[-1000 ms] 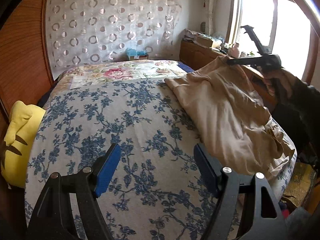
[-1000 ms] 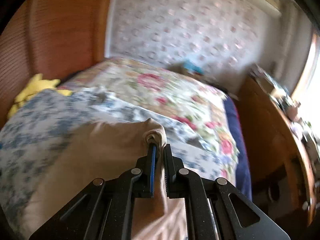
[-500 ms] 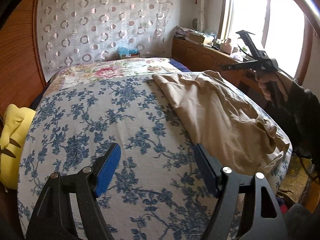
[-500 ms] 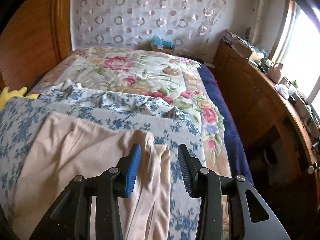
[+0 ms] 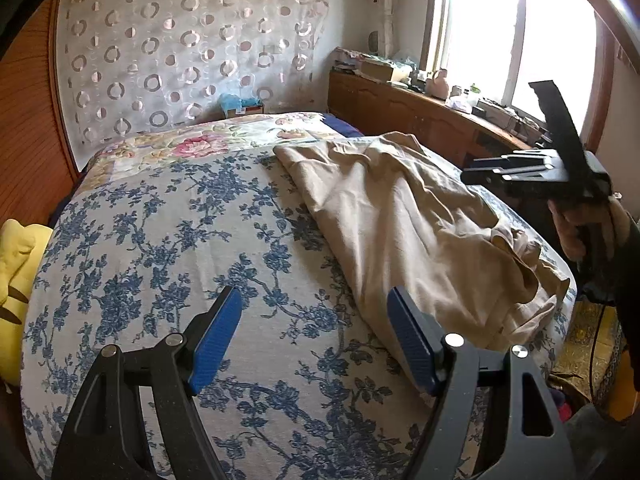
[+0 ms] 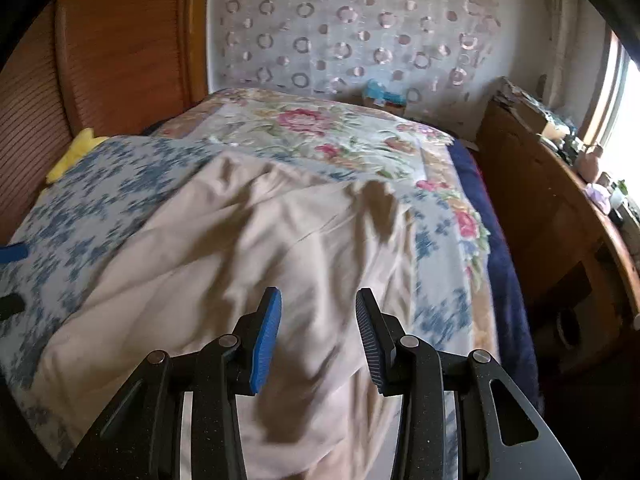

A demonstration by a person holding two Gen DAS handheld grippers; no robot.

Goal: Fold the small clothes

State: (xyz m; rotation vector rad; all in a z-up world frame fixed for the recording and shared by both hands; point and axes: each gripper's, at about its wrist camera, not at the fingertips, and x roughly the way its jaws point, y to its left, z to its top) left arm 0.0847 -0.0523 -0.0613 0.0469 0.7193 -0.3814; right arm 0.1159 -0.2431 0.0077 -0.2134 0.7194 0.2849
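Left wrist view: a beige garment (image 5: 404, 220) lies rumpled along the right side of the blue-flowered bedspread (image 5: 160, 248). Both tools are released and grasp nothing: the left gripper (image 5: 314, 336) hovers over the bedspread just beside the cloth, the right gripper (image 6: 318, 334) above the garment itself.

A lived-in home bedroom is shown. A bed (image 5: 168, 248) spread with a blue-flowered sheet fills the middle, and a rose-patterned quilt (image 6: 320, 132) is laid at 12 o'clock. A sheer curtain with rings (image 5: 192, 60) is hung behind it. At 2 o'clock a cluttered wooden cabinet (image 5: 404, 108) is set under a bright window (image 5: 520, 40). A yellow plush toy (image 5: 16, 280) is tucked at 9 o'clock.
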